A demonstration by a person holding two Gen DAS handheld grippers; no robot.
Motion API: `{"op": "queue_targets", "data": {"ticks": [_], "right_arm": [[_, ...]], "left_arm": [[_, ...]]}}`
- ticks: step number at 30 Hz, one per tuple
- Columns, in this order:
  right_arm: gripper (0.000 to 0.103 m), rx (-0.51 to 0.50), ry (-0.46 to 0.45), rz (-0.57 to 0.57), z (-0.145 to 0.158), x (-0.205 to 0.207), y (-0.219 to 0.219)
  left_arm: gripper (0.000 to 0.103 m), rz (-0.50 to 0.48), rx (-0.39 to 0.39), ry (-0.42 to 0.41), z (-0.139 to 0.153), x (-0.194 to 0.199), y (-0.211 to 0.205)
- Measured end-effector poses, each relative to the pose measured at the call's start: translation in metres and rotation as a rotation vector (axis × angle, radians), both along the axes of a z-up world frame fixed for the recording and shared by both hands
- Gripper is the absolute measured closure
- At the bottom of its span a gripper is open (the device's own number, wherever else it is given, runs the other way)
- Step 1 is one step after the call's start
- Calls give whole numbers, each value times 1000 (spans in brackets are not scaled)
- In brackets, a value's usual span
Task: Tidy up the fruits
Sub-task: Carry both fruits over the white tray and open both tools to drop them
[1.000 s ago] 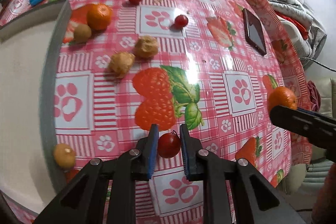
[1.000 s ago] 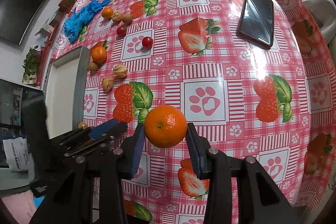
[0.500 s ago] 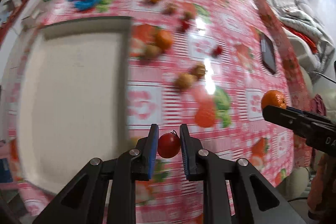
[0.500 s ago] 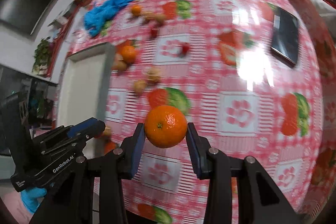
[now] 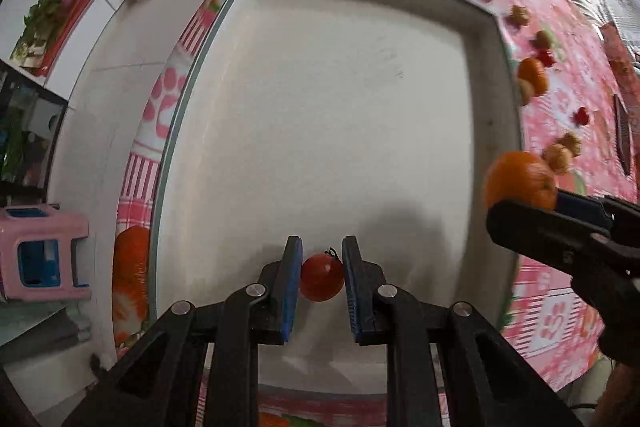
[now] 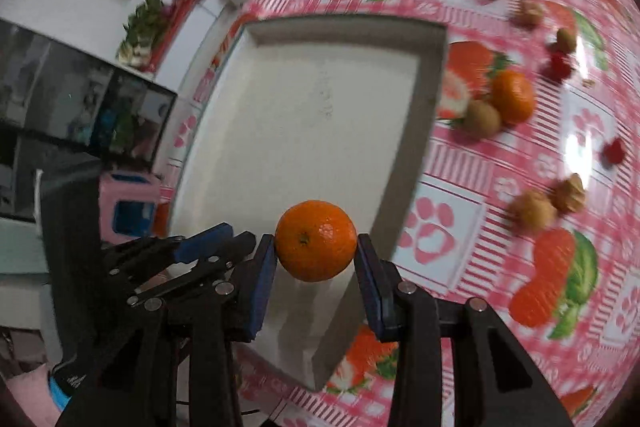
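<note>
My left tool (image 5: 321, 277) is clamped on a small red cherry tomato (image 5: 322, 277) — stem pointing up-right — over the white rectangular tray (image 5: 320, 107); right tool (image 6: 316, 259) grips a round orange tangerine (image 6: 316, 241), stem end facing me, above the tray's near corner.

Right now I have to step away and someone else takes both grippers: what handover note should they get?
Left gripper: shut on the cherry tomato, over the white tray.
Right gripper: shut on the tangerine, above the tray's near right edge.
Done: nothing lies in the tray yet.
Left: set both down, then fetch the remaining tangerines, tomatoes and walnuts from the tablecloth.
</note>
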State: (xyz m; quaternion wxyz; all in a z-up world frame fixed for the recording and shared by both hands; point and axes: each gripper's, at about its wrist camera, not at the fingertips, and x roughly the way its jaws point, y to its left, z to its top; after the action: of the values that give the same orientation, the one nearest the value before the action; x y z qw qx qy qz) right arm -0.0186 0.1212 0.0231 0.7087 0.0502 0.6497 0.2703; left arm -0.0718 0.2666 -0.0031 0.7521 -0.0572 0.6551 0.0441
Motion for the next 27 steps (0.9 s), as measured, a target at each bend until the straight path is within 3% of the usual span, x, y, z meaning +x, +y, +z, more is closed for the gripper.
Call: {"op": "queue_targets", "data": {"ticks": [6, 8, 9, 10, 11, 12, 13, 14, 17, 19, 27], "right_arm": [[58, -54, -15, 39, -8, 1, 12], [45, -56, -17, 52, -7, 0, 14], [28, -48, -20, 53, -5, -1, 14], [17, -41, -25, 51, -3, 0, 14], [17, -30, -35, 47, 2, 0, 13], [17, -23, -47, 41, 7, 0, 11], [17, -19, -59, 34, 11, 2, 9], [17, -16, -73, 26, 17, 2, 5], [13, -13, -115, -8, 30, 2, -16], [1, -58, -119, -22, 30, -2, -35], [0, -246, -90, -43, -3, -32, -91]], "left_arm": [[81, -4, -1, -13, -6, -2, 4], [81, -6, 9, -19, -7, -2, 3], [80, -8, 8, -23, -7, -3, 3], [80, -8, 7, -26, -6, -5, 3], [77, -8, 9, -27, -4, -5, 1], [57, -4, 15, -26, -3, -6, 2], [30, 6, 22, -32, -1, -9, 1], [22, 21, 30, -49, 5, -10, 0], [21, 26, 16, -87, 14, -13, -1], [21, 20, 31, -82, 15, -14, -4], [21, -27, 37, -52, 13, -17, -16]]}}
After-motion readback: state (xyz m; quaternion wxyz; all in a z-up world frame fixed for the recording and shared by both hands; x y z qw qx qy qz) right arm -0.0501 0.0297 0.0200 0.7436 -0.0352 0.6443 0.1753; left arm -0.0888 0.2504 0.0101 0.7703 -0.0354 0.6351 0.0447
